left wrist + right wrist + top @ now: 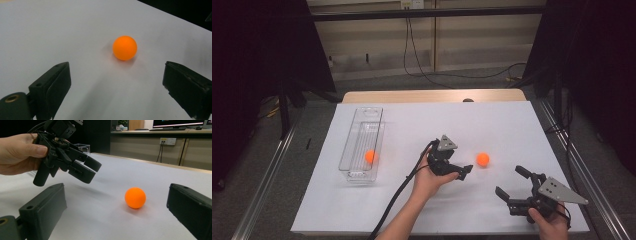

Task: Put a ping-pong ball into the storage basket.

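High view: white table (362, 200), 2 orange balls, clear bin (362, 145) far-left.
L gripper (460, 173): held low over table centre, jaws wide apart, nothing between them, aimed right at ball.
Ball (483, 159): loose on table, just right of L gripper, not touching it. In L gripper view it sits (124, 47) ahead of the jaws, past the tips, a bit right of mid.
R gripper (509, 182): near-right, jaws open, empty, well apart from ball. R gripper view: ball (135, 197) ahead between the jaws' line, L gripper above-left of it.
Ball 2 (370, 156): inside bin, near end.
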A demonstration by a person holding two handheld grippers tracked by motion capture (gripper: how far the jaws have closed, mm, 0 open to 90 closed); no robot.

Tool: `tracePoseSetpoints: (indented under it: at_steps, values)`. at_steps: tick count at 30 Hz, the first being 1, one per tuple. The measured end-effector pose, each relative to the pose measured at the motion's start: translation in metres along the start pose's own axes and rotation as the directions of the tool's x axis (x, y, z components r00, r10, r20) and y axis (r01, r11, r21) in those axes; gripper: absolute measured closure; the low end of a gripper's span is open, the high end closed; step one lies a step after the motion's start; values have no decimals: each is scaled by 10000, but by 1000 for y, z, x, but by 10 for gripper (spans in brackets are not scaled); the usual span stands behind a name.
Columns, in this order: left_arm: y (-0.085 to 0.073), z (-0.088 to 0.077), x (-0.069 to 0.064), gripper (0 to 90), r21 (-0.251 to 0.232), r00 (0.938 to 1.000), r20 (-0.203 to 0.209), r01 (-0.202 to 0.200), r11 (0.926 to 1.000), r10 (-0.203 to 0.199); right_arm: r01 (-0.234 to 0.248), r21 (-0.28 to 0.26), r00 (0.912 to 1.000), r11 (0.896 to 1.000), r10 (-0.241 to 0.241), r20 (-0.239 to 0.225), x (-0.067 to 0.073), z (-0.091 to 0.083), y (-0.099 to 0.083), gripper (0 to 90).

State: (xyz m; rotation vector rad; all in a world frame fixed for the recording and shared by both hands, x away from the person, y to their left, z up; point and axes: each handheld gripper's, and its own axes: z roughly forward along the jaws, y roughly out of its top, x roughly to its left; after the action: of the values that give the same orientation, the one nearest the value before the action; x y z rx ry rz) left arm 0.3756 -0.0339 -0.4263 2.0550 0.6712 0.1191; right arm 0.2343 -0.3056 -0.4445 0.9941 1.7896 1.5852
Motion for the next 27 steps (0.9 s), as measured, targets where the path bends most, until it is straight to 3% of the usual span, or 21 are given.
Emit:
tracePoseSetpoints:
  at_steps: [27]
  values:
    - [6,12,-3,77,-6,10000,-84,-18,10000,18,11,28,10000,10000,-11,-26,0,1,0,17]
